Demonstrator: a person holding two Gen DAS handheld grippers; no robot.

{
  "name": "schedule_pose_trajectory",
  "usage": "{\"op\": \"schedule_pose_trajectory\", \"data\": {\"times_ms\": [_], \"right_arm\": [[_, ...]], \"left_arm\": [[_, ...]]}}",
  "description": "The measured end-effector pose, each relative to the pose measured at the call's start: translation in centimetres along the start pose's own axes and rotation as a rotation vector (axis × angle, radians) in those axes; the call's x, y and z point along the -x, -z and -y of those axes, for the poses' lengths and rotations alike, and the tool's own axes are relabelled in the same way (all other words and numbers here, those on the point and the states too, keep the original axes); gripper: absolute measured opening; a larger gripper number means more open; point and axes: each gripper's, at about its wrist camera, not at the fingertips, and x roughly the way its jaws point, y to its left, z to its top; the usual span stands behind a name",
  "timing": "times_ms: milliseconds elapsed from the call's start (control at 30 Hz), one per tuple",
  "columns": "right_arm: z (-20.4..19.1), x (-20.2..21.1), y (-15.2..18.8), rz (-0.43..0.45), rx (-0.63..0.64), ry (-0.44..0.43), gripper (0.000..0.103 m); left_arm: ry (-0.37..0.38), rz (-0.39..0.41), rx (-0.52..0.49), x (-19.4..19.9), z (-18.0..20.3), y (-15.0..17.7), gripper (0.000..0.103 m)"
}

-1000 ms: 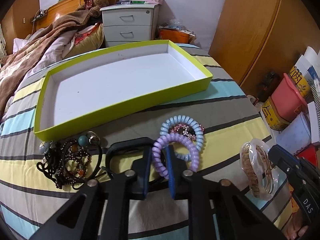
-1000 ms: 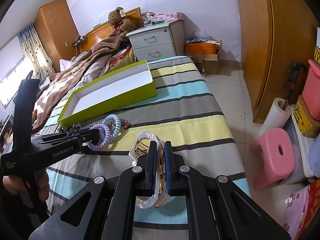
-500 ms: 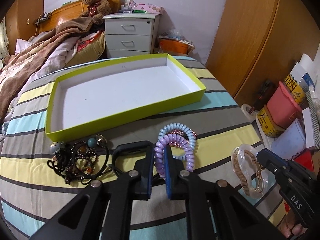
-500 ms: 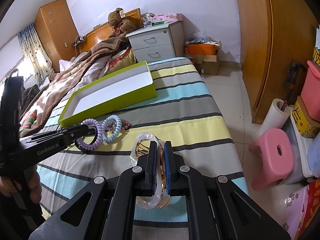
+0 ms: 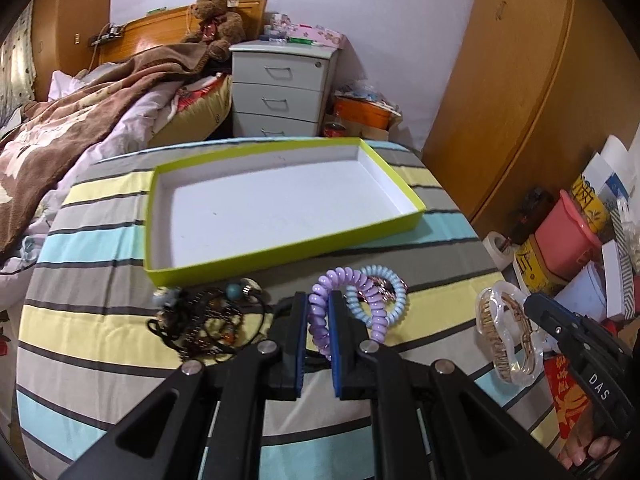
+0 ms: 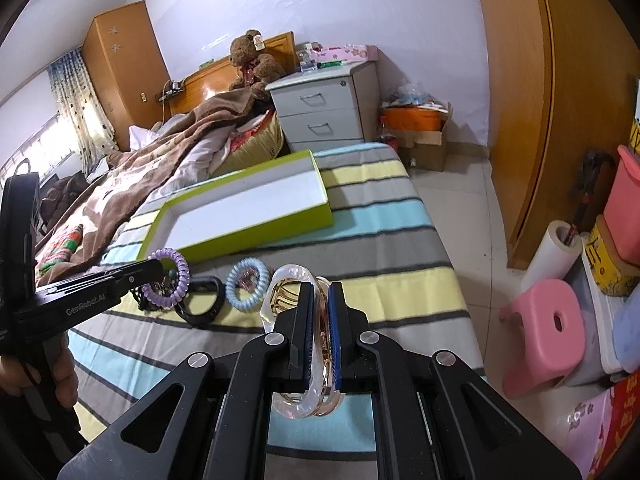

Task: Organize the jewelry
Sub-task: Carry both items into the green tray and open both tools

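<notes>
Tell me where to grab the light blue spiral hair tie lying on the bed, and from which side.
Grip the light blue hair tie on the coil arc nearest you, coming straight down from above with one finger inside the ring and one outside. It lies flat on the striped bedspread, so only its top shows. A pink beaded piece sits inside the ring, so keep the inner finger close against the coil.

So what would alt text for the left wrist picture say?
A black handheld left gripper pinches a purple spiral hair tie above a striped bedspread. Ahead lies an empty lime-green shallow box; at right, the right gripper holds clear and gold bangles.
</notes>
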Motion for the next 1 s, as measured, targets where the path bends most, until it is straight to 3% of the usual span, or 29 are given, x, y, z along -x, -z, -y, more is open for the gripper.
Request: {"op": "schedule_pose_trajectory", "data": {"times_ms": [567, 1000], "right_arm": [[-2.8, -1.5, -6.8, 0.051, 0.066, -0.019, 0.007], [-4.0, -9.1, -11.9, 0.001, 0.104, -0.029, 0.007]], "left_arm": [[-0.030, 0.055, 0.058, 1.4, -4.3, -4.2, 0.010], [-0.065, 0.048, 0.121, -2.4, -8.6, -8.1, 0.010]]}}
